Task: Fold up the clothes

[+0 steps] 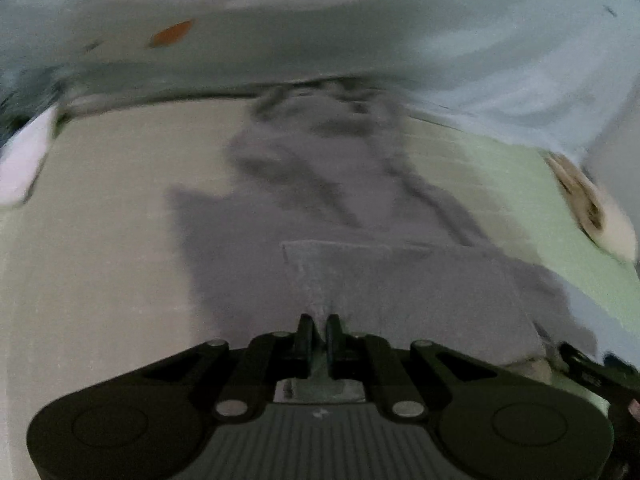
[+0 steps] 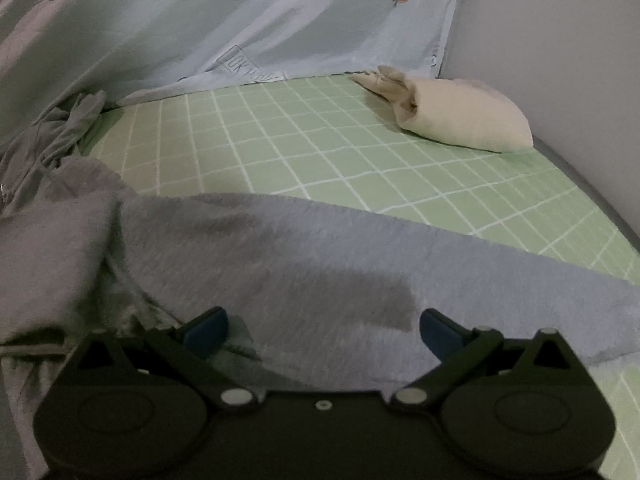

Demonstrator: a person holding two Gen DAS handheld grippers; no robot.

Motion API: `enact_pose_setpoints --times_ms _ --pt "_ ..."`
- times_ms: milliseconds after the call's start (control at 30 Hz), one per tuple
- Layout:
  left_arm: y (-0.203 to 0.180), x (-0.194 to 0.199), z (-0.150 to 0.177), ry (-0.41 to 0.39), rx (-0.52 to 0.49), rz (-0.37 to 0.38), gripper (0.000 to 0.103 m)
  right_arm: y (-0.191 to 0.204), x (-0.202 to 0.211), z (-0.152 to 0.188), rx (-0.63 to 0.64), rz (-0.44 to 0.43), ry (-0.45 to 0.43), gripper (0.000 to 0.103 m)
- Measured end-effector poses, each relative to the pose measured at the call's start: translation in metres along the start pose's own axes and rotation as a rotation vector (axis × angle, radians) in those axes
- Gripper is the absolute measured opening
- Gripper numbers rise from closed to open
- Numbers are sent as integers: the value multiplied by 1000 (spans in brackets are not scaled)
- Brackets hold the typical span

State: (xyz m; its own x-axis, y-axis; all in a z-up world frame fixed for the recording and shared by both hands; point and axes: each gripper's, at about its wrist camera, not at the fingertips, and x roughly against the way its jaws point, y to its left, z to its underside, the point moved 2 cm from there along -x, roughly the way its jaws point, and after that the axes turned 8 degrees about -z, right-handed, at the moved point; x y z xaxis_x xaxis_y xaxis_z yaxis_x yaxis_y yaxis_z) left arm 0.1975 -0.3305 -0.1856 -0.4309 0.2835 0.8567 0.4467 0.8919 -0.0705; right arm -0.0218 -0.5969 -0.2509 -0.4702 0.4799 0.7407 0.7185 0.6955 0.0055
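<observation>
left gripper (image 1: 320, 326) pinches hem of grey garment (image 1: 360, 272); its long axis runs ahead of fingers. right gripper (image 2: 322, 330) wide, straddling same garment, nothing gripped.

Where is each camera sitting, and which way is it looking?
Left wrist: rides on the left gripper, looking down along its closed fingers, which pinch the grey garment on the bed; picture blurred.
Right wrist: rides on the right gripper, looking over its open blue-tipped fingers across the grey garment to the green checked sheet and a cream bundle.
Shared: both see the grey garment, the green sheet, the pale blue cloth with a carrot print.
</observation>
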Motion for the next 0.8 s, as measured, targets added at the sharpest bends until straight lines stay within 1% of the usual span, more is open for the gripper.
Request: enact_pose_setpoints --times_ms 100,167,233,300,333,367,400,433,533,600,633,667,800 --pt "23 -7 9 26 88 -14 9 4 4 4 4 -7 3 103" --pt "32 -10 13 49 121 -59 15 5 6 6 0 -9 6 103" --pt "38 -6 14 49 138 -98 16 7 8 7 0 -12 11 103" --pt "41 3 11 16 137 -107 24 9 11 8 1 -17 14 103" --pt "40 9 10 -7 134 -107 34 9 13 9 -3 -24 15 103" --pt "40 17 8 -33 130 -108 47 8 15 11 -10 -32 18 103" --pt "38 24 8 -58 124 -114 56 7 17 13 -19 -40 22 103" --pt "36 32 8 -85 114 -122 68 6 20 16 -30 -48 28 103" --pt "20 59 14 -181 27 -149 69 -2 26 31 -68 -59 57 103" --pt "9 74 22 -223 -22 -152 77 -14 31 41 -106 -64 54 103" --pt "3 80 27 -241 -42 -152 85 -20 33 45 -109 -56 49 103" --pt "-1 85 32 -249 -47 -150 89 -25 36 47 -111 -54 47 103" --pt "-20 97 57 -232 -34 -108 91 -58 45 56 -175 -44 28 103"
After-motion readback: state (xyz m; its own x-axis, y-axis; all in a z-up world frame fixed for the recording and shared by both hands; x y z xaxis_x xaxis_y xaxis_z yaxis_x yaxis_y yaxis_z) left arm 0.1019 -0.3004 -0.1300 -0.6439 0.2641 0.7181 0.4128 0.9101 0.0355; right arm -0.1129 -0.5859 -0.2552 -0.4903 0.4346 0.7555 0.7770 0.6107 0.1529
